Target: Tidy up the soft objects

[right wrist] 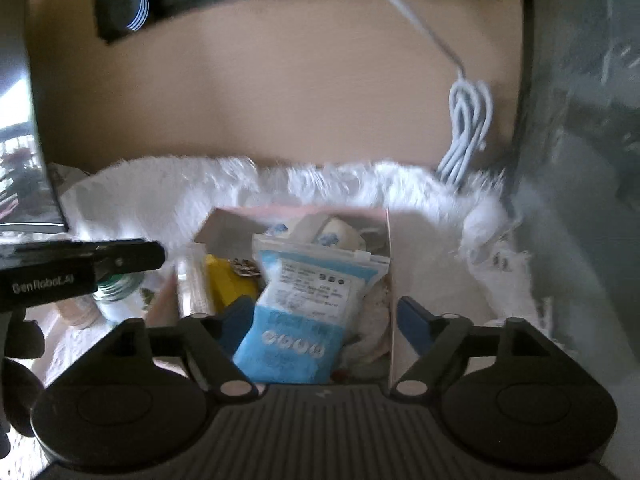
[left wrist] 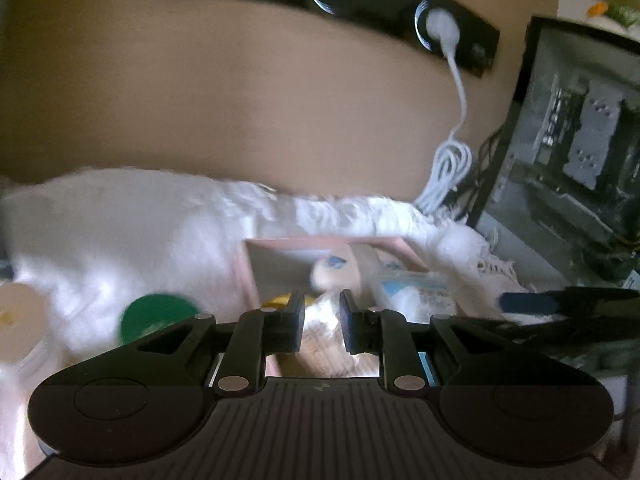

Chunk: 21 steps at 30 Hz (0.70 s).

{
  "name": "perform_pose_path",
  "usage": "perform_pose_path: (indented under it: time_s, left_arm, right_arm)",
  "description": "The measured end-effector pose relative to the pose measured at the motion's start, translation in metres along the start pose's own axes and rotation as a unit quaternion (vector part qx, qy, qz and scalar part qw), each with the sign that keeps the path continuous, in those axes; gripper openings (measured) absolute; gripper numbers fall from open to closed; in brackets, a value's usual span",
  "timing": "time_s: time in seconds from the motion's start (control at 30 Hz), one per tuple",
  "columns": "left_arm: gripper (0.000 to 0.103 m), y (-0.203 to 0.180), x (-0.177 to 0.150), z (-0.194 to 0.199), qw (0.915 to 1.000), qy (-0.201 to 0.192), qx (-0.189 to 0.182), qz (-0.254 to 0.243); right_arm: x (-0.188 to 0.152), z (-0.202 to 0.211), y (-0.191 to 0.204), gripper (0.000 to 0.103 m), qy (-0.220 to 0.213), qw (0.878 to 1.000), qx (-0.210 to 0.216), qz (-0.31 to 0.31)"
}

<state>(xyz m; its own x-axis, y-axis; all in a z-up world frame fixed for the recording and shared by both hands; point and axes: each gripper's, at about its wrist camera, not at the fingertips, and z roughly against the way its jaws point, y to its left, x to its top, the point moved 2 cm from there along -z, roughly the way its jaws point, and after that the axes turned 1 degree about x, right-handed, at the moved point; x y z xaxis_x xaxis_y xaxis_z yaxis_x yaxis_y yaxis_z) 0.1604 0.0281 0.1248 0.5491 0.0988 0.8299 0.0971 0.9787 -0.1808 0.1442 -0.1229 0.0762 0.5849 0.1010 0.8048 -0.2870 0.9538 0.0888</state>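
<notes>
A pink box (left wrist: 316, 242) sits on a white furry rug (left wrist: 120, 232) and holds several soft items. My left gripper (left wrist: 323, 320) hovers over the box's near left part with a narrow gap between its pads; white fluff and a beige knitted piece (left wrist: 320, 354) show below the gap, untouched. A white roll with blue print (left wrist: 334, 270) lies farther in. My right gripper (right wrist: 326, 314) stands wide open around a blue-and-white zip bag (right wrist: 308, 304) that stands upright in the box (right wrist: 280, 212), pads clear of it. A yellow item (right wrist: 228, 280) lies to the bag's left.
A green-lidded jar (left wrist: 156, 316) and a pale jar (left wrist: 20, 320) stand left of the box. A coiled white cable (right wrist: 468, 128) hangs from a black power strip (left wrist: 460, 20) on the beige wall. A glass-sided computer case (left wrist: 572, 140) stands at the right, a screen (right wrist: 20, 140) at the left.
</notes>
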Motion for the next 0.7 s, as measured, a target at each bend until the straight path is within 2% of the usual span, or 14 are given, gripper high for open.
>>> perform_pose_path:
  time_s: [0.1,0.17,0.27,0.4,0.5,0.6,0.7]
  left_arm:
    - [0.021,0.004,-0.029,0.032,0.9997,-0.001,0.018,0.015]
    - [0.021,-0.001,-0.052,0.051,0.9995,0.009,0.029,0.008]
    - [0.021,-0.011,-0.087,0.065,0.9990,0.030,0.031,0.005]
    - [0.021,-0.022,-0.119,0.050,0.9963,0.065,0.055,0.007]
    - [0.021,-0.029,-0.131,0.038,0.9945,0.074,0.074,-0.008]
    - [0.022,-0.031,-0.139,0.031,0.9942,0.070,0.082,-0.005]
    - [0.022,-0.036,-0.141,0.028,0.9937,0.061,0.094,-0.010]
  right_arm:
    - [-0.020,0.025,0.009,0.087,-0.010,1.000,-0.014,0.016]
    - [-0.038,0.036,0.014,0.087,0.002,0.999,-0.030,0.013]
    - [-0.066,0.044,0.020,0.087,0.025,0.999,-0.030,-0.005]
    - [-0.103,0.024,0.033,0.088,0.071,0.997,-0.033,-0.012]
    - [-0.120,0.002,0.036,0.091,0.105,0.994,-0.040,-0.006]
    - [-0.125,0.000,0.037,0.103,0.094,0.993,-0.067,0.006]
    - [-0.127,-0.001,0.031,0.103,0.093,0.994,-0.062,-0.005]
